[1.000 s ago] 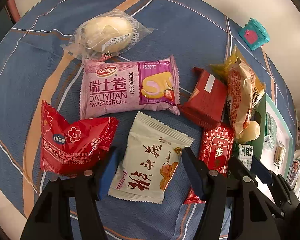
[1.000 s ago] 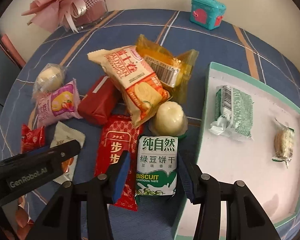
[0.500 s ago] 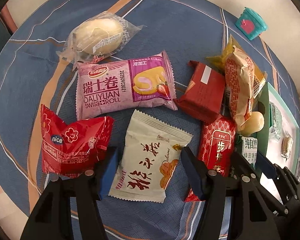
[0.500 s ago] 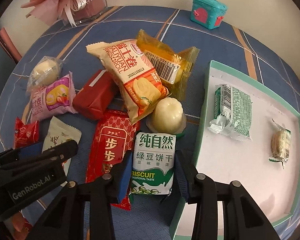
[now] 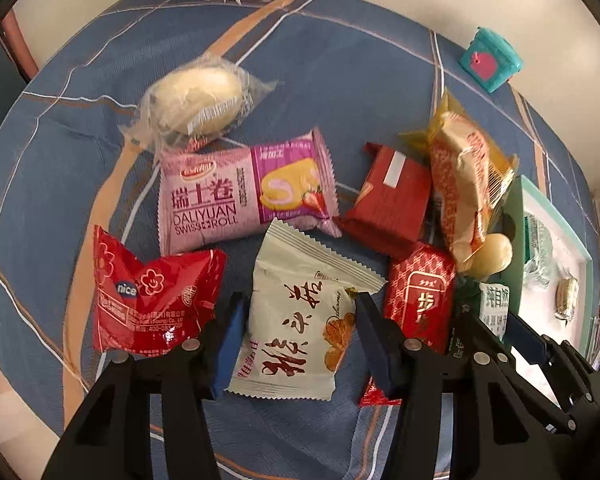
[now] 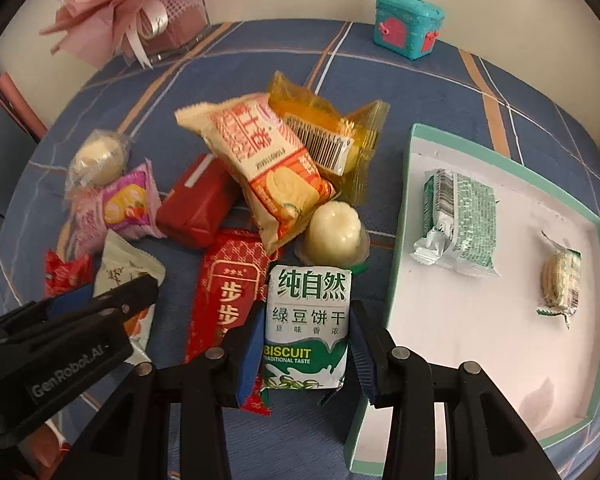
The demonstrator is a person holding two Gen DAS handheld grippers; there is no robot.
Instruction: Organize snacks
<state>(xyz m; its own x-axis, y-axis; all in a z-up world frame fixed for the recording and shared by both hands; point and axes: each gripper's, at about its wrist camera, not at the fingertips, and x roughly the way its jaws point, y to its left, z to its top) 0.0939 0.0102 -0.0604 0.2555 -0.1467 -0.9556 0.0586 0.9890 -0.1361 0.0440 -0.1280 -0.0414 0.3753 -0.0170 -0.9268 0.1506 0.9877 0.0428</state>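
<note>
Blue-padded fingers of the right gripper (image 6: pixel 305 354) reach low and level, spread around a green biscuit packet (image 6: pixel 306 326). Left gripper (image 5: pixel 298 346) likewise straddles, open, a cream packet (image 5: pixel 300 320) on the tabletop (image 5: pixel 340 80).

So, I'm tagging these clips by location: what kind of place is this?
Most likely a home, a table in a living or dining room. A blue plaid tablecloth covers it, with a pink ribbon gift box and a teal toy chest by the wall, and packaged snacks beside a shallow teal tray.
</note>
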